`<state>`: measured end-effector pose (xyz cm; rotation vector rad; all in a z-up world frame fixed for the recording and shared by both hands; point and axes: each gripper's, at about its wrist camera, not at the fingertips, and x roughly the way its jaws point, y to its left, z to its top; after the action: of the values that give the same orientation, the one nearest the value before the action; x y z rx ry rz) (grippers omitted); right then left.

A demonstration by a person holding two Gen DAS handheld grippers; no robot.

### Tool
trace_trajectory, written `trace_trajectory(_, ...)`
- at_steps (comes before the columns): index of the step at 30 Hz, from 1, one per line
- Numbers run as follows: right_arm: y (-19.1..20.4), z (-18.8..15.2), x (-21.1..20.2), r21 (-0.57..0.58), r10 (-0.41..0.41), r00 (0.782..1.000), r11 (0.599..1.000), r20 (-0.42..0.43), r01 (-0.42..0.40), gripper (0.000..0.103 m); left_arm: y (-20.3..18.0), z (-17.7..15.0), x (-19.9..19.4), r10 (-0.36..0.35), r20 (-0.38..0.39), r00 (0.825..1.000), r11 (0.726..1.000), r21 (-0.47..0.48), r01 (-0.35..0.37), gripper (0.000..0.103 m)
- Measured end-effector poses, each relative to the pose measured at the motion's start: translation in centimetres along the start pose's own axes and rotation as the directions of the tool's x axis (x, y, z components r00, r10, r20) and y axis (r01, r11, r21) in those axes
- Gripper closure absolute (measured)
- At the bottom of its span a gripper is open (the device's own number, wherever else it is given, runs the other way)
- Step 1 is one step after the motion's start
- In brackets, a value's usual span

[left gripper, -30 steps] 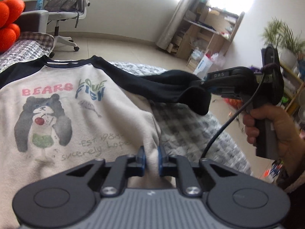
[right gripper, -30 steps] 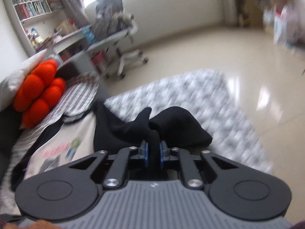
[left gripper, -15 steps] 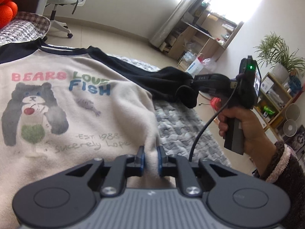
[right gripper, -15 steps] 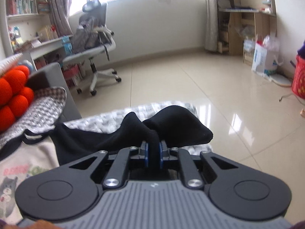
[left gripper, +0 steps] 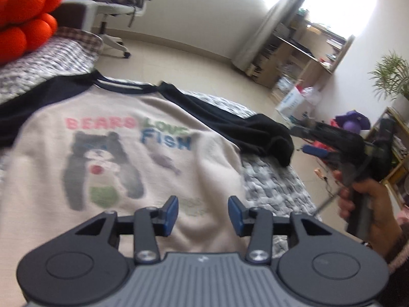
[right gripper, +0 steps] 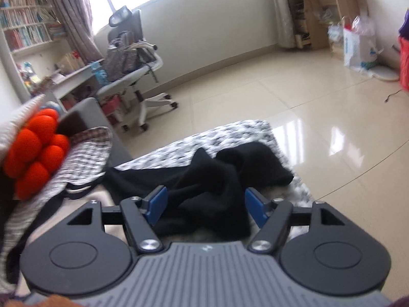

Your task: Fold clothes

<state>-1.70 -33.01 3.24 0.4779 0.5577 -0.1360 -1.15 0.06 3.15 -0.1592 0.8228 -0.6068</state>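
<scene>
A cream sweatshirt [left gripper: 107, 158] with a bear print and dark sleeves lies face up on a checked blanket [left gripper: 271, 186]. My left gripper [left gripper: 203, 213] stands open just above the sweatshirt's right hem, with nothing between its blue pads. The black right sleeve [left gripper: 255, 135] lies bunched at the blanket's edge. In the right wrist view that sleeve [right gripper: 217, 179] sits rumpled between the pads of my right gripper [right gripper: 205, 206], which is open. The right gripper [left gripper: 304, 140] also shows in the left wrist view, held by a hand [left gripper: 370, 202] just past the sleeve's cuff.
An orange plush [right gripper: 35, 151] rests at the left on a checked cushion [left gripper: 46, 58]. A white office chair [right gripper: 138, 76] stands on the tiled floor [right gripper: 306, 97] beyond the blanket. Wooden shelves [left gripper: 301, 56], bags and a potted plant [left gripper: 391, 76] line the right side.
Both grippers have opened. The left one let go of the cream hem and the right one let go of the black sleeve, which now lies bunched on the blanket.
</scene>
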Motion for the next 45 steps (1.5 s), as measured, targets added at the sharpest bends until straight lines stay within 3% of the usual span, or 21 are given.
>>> trace_trajectory(9,1.6,-1.5,-2.9,0.008,0.174,0.98,0.985,-0.093,-0.174,0.032,3.8,-1.1,-5.7,0.115,0.002,0.993,0.993,0.01,-0.115,0.054)
trace_trajectory(18,3.6,-4.1,-5.2,-0.022,0.296,0.935,0.952,-0.197,-0.306,0.032,8.9,-3.7,-10.1,0.173,-0.013,0.985,0.984,-0.038,-0.173,0.054)
trace_trajectory(23,4.4,-5.9,-5.4,-0.045,0.312,0.916,0.942,-0.253,-0.333,0.032,11.7,-5.5,-11.6,0.182,-0.034,0.983,0.981,-0.062,-0.184,0.054)
trace_trajectory(30,6.0,-8.6,-4.6,-0.163,0.294,0.902,0.92,-0.316,-0.357,0.033,14.5,-8.0,-12.9,0.116,-0.005,0.993,0.991,-0.062,-0.116,0.055)
trace_trajectory(33,7.1,-9.6,-4.0,-0.217,0.289,0.891,0.9,-0.351,-0.377,0.04,14.8,-8.6,-13.1,0.08,0.007,0.997,0.996,-0.031,-0.08,0.055)
trace_trajectory(39,9.2,-10.9,-2.7,-0.322,0.253,0.892,0.867,-0.374,-0.381,0.052,14.7,-9.5,-13.5,0.028,0.032,0.999,0.997,0.066,-0.03,0.055)
trace_trajectory(41,9.7,-11.4,-2.1,-0.335,0.242,0.888,0.861,-0.391,-0.382,0.069,14.7,-9.7,-13.5,0.021,0.038,0.999,0.996,0.081,-0.024,0.055)
trace_trajectory(42,10.0,-11.6,-1.8,-0.343,0.234,0.885,0.858,-0.402,-0.383,0.085,14.8,-9.8,-13.6,0.019,0.04,0.999,0.996,0.083,-0.022,0.055)
trace_trajectory(45,10.6,-11.8,-2.7,-0.36,0.235,0.883,0.847,-0.406,-0.391,0.092,15.1,-10.1,-13.7,0.014,0.043,0.999,0.996,0.083,-0.017,0.054)
